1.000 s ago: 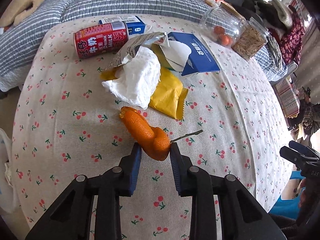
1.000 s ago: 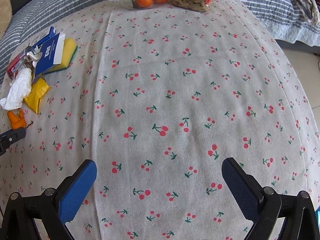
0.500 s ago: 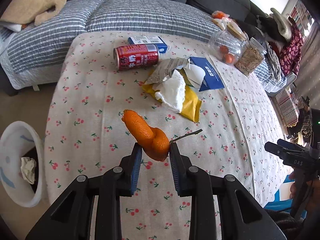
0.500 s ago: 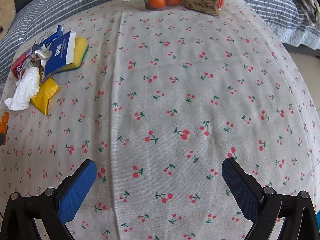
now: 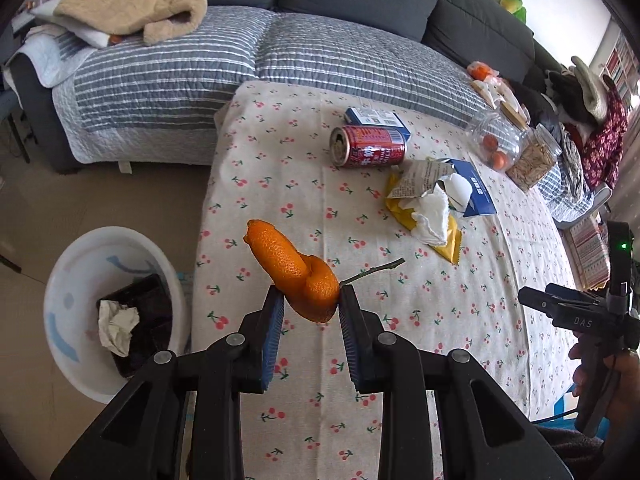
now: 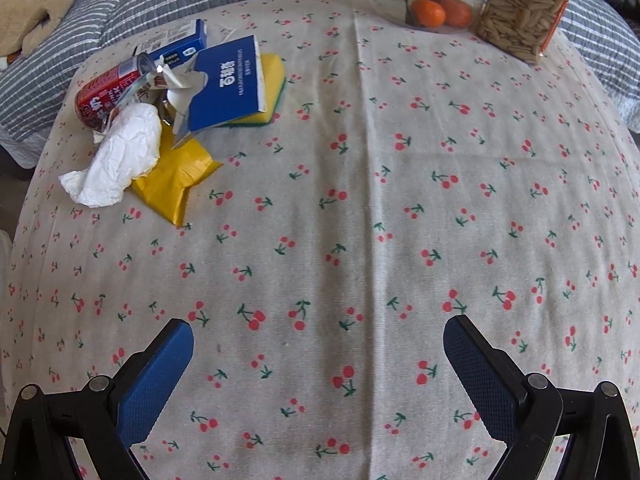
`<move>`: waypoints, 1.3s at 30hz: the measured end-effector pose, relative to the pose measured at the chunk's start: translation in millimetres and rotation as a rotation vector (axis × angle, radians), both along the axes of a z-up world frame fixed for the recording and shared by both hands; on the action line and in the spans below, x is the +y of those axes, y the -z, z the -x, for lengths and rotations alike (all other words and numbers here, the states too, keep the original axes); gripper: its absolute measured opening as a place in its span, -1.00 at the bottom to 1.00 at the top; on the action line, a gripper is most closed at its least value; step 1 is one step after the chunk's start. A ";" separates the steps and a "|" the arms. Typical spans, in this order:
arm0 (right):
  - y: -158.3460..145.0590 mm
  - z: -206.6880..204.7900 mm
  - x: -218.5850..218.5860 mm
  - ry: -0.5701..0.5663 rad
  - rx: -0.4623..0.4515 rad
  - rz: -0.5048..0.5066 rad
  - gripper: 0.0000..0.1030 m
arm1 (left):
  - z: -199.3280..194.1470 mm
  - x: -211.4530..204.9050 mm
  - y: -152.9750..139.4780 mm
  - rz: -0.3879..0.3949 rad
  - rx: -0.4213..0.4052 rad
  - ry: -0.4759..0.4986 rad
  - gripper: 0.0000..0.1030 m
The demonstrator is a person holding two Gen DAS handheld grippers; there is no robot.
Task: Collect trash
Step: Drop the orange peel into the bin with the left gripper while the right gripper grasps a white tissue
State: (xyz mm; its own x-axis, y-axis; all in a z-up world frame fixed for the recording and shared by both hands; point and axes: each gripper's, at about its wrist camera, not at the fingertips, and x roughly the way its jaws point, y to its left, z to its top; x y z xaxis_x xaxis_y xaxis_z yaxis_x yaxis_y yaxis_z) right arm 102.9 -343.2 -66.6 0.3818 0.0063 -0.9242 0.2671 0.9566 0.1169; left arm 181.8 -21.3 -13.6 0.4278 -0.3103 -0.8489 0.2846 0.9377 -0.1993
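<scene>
My left gripper (image 5: 311, 304) is shut on an orange peel (image 5: 296, 270) and holds it above the table's left edge. A white bin (image 5: 80, 312) with crumpled paper inside stands on the floor to the left. On the cherry-print tablecloth (image 6: 360, 240) lie a red drink can (image 5: 370, 147), a white tissue (image 6: 116, 156), a yellow wrapper (image 6: 176, 184), a torn blue carton (image 6: 226, 82) and a small twig (image 5: 374, 272). My right gripper (image 6: 318, 364) is open and empty over the cloth's near side.
A clear jar with small oranges (image 6: 436, 10) and a jar of seeds (image 6: 520, 12) stand at the table's far right. A blue milk box (image 5: 376, 118) lies behind the can. A sofa with a striped quilt (image 5: 240, 64) is beyond the table.
My left gripper has lifted the orange peel off the cloth and drawn back toward the table's left side, bringing the bin into view. My right gripper has moved closer to the trash pile.
</scene>
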 end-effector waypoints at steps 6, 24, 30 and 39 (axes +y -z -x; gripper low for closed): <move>-0.8 -29.3 19.0 -0.008 -0.017 -0.053 0.99 | -7.4 28.8 1.8 0.005 0.012 -0.058 -0.42; 14.0 -125.3 79.9 -0.070 -0.137 -0.193 0.17 | -22.9 63.5 8.4 0.052 0.044 -0.120 -0.42; 27.5 -131.3 68.5 -0.056 -0.129 -0.226 -0.65 | -24.8 71.8 11.4 0.045 0.052 -0.129 -0.42; -2.9 -99.1 50.6 -0.070 -0.177 -0.256 -0.77 | -19.9 91.9 5.3 0.067 0.036 -0.160 -0.42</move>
State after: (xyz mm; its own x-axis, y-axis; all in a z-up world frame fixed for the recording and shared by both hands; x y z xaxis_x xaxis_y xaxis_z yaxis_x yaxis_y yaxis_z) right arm 202.0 -292.6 -63.7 0.5271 0.2624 -0.8083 0.1555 0.9053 0.3953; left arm 201.8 70.5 -18.9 0.4463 -0.2969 -0.8442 0.1246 0.9548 -0.2699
